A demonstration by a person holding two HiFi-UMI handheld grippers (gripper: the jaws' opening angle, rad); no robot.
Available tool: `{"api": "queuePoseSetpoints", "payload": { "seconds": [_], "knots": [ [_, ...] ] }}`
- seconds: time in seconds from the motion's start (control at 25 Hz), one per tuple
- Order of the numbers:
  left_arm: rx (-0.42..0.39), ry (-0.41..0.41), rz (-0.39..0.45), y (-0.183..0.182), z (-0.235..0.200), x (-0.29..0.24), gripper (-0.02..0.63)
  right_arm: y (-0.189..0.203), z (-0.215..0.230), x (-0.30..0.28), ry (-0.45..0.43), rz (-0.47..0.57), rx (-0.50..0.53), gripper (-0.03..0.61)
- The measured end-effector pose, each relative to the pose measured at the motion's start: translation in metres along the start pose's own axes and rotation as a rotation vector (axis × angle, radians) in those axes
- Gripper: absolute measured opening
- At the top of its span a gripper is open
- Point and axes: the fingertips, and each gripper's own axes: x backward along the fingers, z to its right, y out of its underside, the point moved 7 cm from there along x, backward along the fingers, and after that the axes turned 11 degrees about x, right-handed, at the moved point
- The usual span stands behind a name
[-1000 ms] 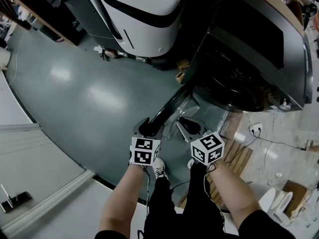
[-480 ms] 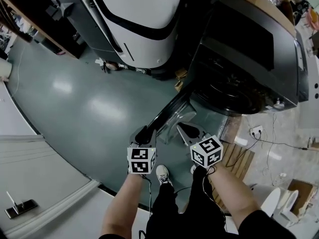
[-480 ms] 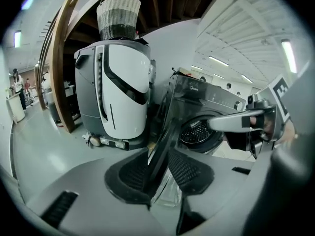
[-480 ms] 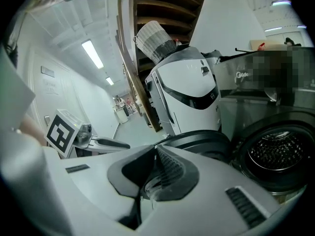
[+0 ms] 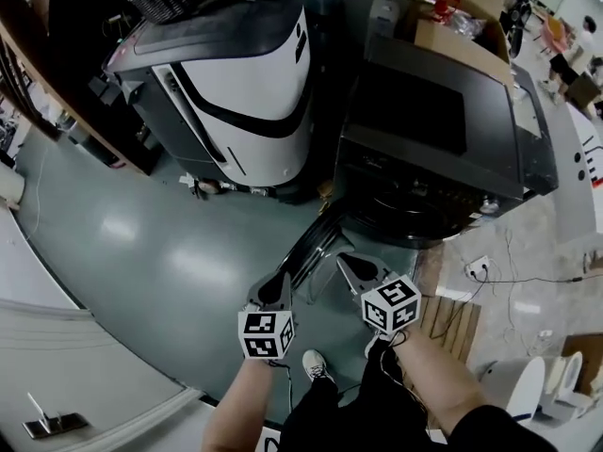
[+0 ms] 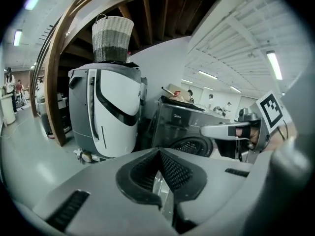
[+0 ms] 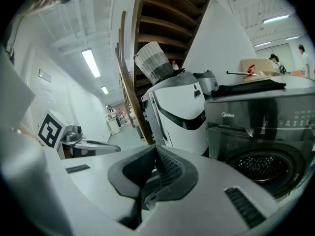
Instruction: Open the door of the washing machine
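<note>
The dark grey washing machine (image 5: 433,149) stands at the upper right, its round drum opening (image 5: 415,224) uncovered. Its door (image 5: 316,238) hangs swung out towards me. My left gripper (image 5: 276,288) is just this side of the door's outer end, jaws shut with nothing between them. My right gripper (image 5: 356,269) hovers beside it, in front of the drum, also shut and holding nothing. In the left gripper view, the shut left gripper (image 6: 158,154) points at the washing machine (image 6: 182,127). In the right gripper view, the right gripper (image 7: 156,151) faces the drum (image 7: 263,166).
A big white and grey machine (image 5: 236,92) stands left of the washer, with a woven basket (image 6: 112,38) on top. A cardboard box (image 5: 462,26) sits on the washer. A wooden pallet (image 5: 448,314) and a socket strip (image 5: 480,269) lie at right. My shoe (image 5: 316,365) is below.
Both grippers have lifted up from beside the open door's edge. The head view has tilted up, so the tops of both machines now show.
</note>
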Motion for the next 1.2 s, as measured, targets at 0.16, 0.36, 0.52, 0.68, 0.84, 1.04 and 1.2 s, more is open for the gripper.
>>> {"api": "queuePoseSetpoints", "payload": {
  "seconds": [0.16, 0.36, 0.52, 0.68, 0.84, 1.04, 1.2],
  "knots": [
    [-0.025, 0.065, 0.031, -0.021, 0.031, 0.021, 0.018, -0.024, -0.002, 0.039, 0.076, 0.038, 0.004, 0.017],
    [-0.072, 0.167, 0.051, -0.032, 0.063, 0.040, 0.018, -0.038, -0.006, 0.099, 0.204, 0.091, 0.005, 0.017],
    [-0.100, 0.241, 0.038, -0.028, 0.082, 0.054, 0.018, -0.030, -0.008, 0.151, 0.326, 0.127, -0.038, 0.017],
    [-0.121, 0.301, 0.020, -0.024, 0.102, 0.072, 0.018, -0.019, -0.010, 0.196, 0.408, 0.137, -0.087, 0.017],
    [-0.139, 0.341, 0.012, -0.019, 0.122, 0.087, 0.018, -0.009, -0.012, 0.230, 0.452, 0.133, -0.106, 0.017],
    [-0.135, 0.362, 0.009, -0.011, 0.150, 0.094, 0.018, -0.009, -0.018, 0.260, 0.467, 0.142, -0.079, 0.017],
    [-0.131, 0.385, 0.008, 0.004, 0.184, 0.100, 0.018, -0.012, -0.022, 0.289, 0.465, 0.140, -0.025, 0.017]
  ]
}}
